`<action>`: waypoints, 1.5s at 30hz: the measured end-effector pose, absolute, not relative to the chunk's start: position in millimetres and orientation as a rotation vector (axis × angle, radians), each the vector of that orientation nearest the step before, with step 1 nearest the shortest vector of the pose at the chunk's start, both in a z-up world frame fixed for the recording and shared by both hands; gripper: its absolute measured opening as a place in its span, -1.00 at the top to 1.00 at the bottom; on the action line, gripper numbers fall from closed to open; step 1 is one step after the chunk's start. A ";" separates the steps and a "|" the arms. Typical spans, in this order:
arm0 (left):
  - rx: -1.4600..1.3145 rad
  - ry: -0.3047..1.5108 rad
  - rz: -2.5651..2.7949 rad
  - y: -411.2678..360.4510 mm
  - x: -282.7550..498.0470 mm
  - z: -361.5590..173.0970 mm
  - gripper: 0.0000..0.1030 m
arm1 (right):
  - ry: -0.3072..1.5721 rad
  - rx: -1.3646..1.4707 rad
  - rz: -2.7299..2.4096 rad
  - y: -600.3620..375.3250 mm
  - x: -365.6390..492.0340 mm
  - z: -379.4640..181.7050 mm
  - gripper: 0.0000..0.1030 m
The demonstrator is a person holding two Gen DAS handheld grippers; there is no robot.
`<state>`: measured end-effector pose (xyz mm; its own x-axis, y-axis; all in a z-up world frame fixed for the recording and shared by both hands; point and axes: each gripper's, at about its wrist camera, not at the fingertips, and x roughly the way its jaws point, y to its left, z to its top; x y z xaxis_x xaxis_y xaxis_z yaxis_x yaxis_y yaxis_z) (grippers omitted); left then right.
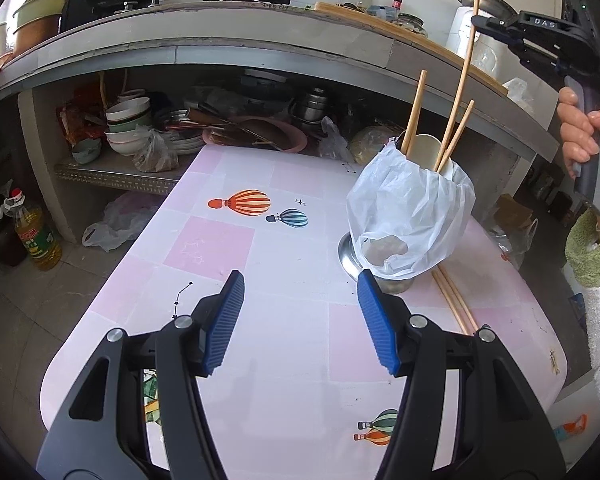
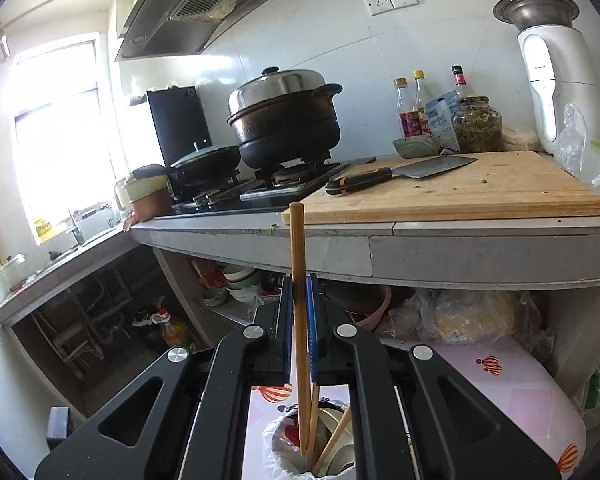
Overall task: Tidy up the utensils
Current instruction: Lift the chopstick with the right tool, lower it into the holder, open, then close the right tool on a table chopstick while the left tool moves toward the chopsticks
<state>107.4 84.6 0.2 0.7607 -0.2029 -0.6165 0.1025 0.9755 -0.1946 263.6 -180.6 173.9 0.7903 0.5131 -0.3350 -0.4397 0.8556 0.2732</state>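
Note:
A metal utensil holder wrapped in a white plastic bag [image 1: 410, 216] stands on the pink table [image 1: 260, 248]. It holds two chopsticks [image 1: 414, 116] and a pale spoon [image 1: 424, 152]. My right gripper [image 1: 478, 22] is shut on a long chopstick [image 1: 456, 96] near its top end; the lower end dips into the holder. In the right wrist view the chopstick [image 2: 299, 280] stands upright between the blue pads [image 2: 311, 332], above the holder [image 2: 320, 440]. My left gripper [image 1: 300, 320] is open and empty, low over the table in front of the holder. Two chopsticks [image 1: 456, 304] lie flat beside the holder's base.
A grey kitchen counter [image 1: 220, 52] runs behind the table, with a shelf of bowls [image 1: 126, 124] and plates under it. On top are pots [image 2: 284, 116], a cutting board [image 2: 460, 188] with a cleaver [image 2: 400, 174], and bottles. An oil bottle [image 1: 36, 236] stands on the floor at left.

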 end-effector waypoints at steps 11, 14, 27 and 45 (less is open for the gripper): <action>-0.156 0.694 -0.163 85.7 109.5 -1.1 -0.09 | 0.547 0.128 0.524 -163.2 279.8 117.1 0.87; -0.154 0.695 -0.165 85.1 110.0 -2.0 -0.09 | 0.592 0.091 0.542 -157.1 277.1 107.8 0.86; -0.142 0.700 -0.201 72.0 108.9 0.0 -0.09 | 0.537 0.162 0.545 -205.7 228.5 124.6 0.28; -0.008 0.873 -0.419 -28.0 128.1 -45.0 -0.35 | 0.988 0.264 0.288 -275.7 138.5 -75.1 0.42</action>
<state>128.1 -28.0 -45.0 0.5669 -0.3600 -0.7409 0.3535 0.9188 -0.1759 138.5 -275.7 -75.1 0.5184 0.3554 -0.7778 -0.1177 0.9305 0.3467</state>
